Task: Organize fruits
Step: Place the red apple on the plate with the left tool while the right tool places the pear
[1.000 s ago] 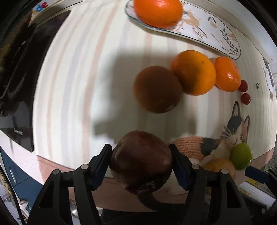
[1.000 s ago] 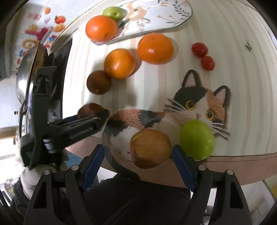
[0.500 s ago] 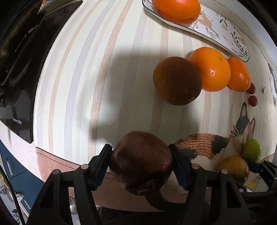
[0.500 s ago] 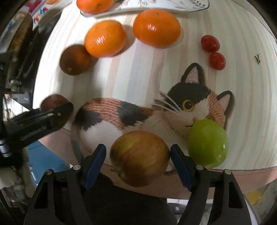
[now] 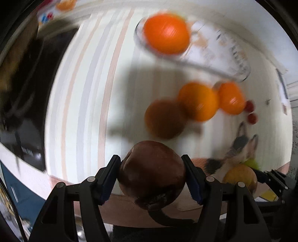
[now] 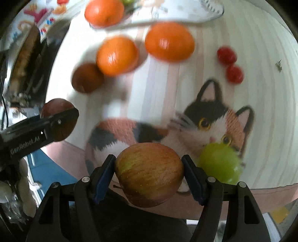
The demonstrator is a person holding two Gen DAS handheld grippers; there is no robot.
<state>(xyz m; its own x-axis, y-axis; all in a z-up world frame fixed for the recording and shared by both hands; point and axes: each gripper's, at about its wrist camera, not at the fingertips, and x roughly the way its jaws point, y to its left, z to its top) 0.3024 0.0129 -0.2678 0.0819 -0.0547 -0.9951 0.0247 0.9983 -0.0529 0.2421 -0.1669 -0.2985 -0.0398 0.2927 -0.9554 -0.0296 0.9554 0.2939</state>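
Note:
My left gripper (image 5: 151, 173) is shut on a dark red apple (image 5: 151, 173), held above the table's front edge. My right gripper (image 6: 148, 171) is shut on a yellow-red striped apple (image 6: 149, 171), also above the front edge. The left gripper with its dark apple (image 6: 55, 119) shows at the left of the right wrist view. On the table lie a brown fruit (image 6: 86, 78), two oranges (image 6: 117, 55) (image 6: 169, 41), two small red fruits (image 6: 226, 55) and a green apple (image 6: 219, 162). A patterned plate (image 5: 223, 55) at the back holds an orange (image 5: 166, 33).
A striped cloth with a cat picture (image 6: 204, 119) covers the table. A black stove top (image 5: 22, 93) lies at the left. A small green fruit (image 6: 127, 1) sits on the plate behind the orange.
Both grippers have swung back and lifted with their apples still held. The views are blurred by motion, and the plate and oranges now sit lower in the left wrist view.

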